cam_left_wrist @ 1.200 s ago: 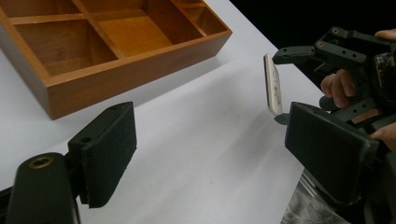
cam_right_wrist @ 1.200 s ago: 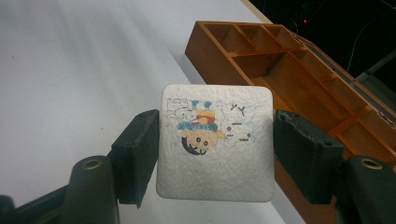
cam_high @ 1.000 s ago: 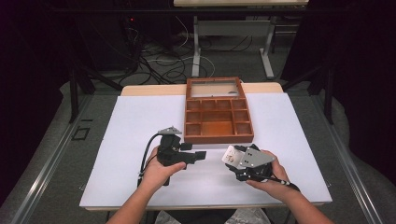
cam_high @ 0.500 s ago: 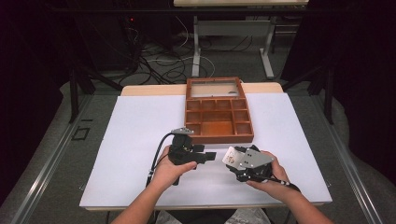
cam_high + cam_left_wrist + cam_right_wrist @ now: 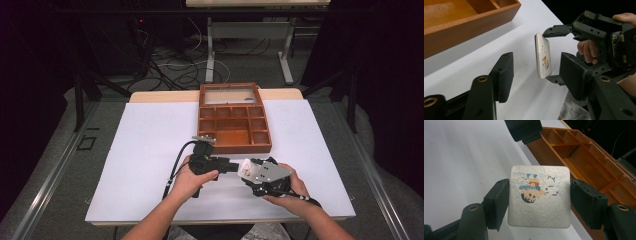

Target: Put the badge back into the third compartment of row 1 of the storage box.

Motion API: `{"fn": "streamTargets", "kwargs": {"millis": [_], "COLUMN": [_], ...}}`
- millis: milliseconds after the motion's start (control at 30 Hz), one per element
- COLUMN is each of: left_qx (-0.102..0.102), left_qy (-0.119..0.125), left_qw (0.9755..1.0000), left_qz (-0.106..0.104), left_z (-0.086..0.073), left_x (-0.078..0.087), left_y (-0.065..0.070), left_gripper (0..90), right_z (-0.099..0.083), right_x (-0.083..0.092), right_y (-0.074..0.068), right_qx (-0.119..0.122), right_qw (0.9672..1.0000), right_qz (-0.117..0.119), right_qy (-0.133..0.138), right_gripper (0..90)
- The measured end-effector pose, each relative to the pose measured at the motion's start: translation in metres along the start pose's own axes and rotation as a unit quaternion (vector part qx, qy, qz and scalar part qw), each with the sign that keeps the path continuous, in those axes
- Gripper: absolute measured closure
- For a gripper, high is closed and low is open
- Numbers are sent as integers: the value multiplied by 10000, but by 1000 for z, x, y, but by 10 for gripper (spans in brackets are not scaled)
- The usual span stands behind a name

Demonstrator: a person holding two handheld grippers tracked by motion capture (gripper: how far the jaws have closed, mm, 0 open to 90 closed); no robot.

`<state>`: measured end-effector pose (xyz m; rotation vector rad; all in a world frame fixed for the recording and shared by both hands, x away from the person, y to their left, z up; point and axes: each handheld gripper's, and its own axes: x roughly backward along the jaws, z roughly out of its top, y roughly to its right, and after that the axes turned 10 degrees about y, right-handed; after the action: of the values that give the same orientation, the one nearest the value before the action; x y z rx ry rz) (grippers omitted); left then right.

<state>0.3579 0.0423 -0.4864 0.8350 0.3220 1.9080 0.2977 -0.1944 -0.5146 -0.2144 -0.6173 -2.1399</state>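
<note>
A square white tile [image 5: 539,197] with a cartoon drawing is held up off the table, and my right gripper [image 5: 540,201] is shut on its two side edges. In the high view the tile [image 5: 246,168] sits at the front middle of the white table, just below the wooden tray [image 5: 234,146]. My left gripper [image 5: 539,72] is open, and its jaws reach to either side of the tile [image 5: 543,56], which it sees edge-on. One left fingertip [image 5: 524,130] shows beyond the tile in the right gripper view. Neither left jaw touches the tile.
The brown wooden tray [image 5: 461,32] has several bare compartments [image 5: 584,162] and stands just behind the grippers. A white sheet [image 5: 150,135] covers the table. Cables and table legs lie on the floor beyond the far edge.
My left gripper has moved right across the table until its open jaws flank the tile. The right gripper and the tile have stayed nearly still.
</note>
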Motion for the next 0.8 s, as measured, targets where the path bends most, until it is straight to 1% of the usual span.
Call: {"fn": "streamTargets", "kwargs": {"millis": [67,133,233,300,367,467,500,533,600,667,800], "left_qx": [35,62,59,32,-14,-48,-38,-48,-75,-92,-48], "left_qy": [-21,-108,-182,-253,-369,-421,-415,-471,-516,-555,-607], "left_qw": [10000,9999,9998,9997,9993,9991,9991,9988,9986,9983,9981], "left_qz": [12,-8,-34,-36,-103,-102,-103,-109,-126,-123,-114], "left_z": [2,3,4,4,5,5,6,7,7,8,7], "left_x": [-3,-6,-12,-15,-18,-22,-24,-25,-27,-30,-35], "left_y": [0,0,0,0,1,4,5,6,7,8,9], "left_gripper": [493,511,539,550,564,596,603,617,632,651,703], "right_z": [0,1,2,3,3,4,4,4,5,5,6], "right_x": [0,0,0,0,1,1,1,1,1,1,2], "right_y": [0,-1,-3,-4,-5,-5,-6,-5,-7,-6,-6], "right_qx": [9,54,117,148,135,197,193,205,179,203,218], "right_qw": [10000,10000,9999,9999,9999,9997,9997,9997,9998,9997,9996], "right_qz": [22,-17,19,40,63,62,62,70,54,73,66], "right_qy": [-13,18,42,64,54,93,96,101,100,128,142], "right_gripper": [325,325,325,325,325,325,325,325,325,325,325]}}
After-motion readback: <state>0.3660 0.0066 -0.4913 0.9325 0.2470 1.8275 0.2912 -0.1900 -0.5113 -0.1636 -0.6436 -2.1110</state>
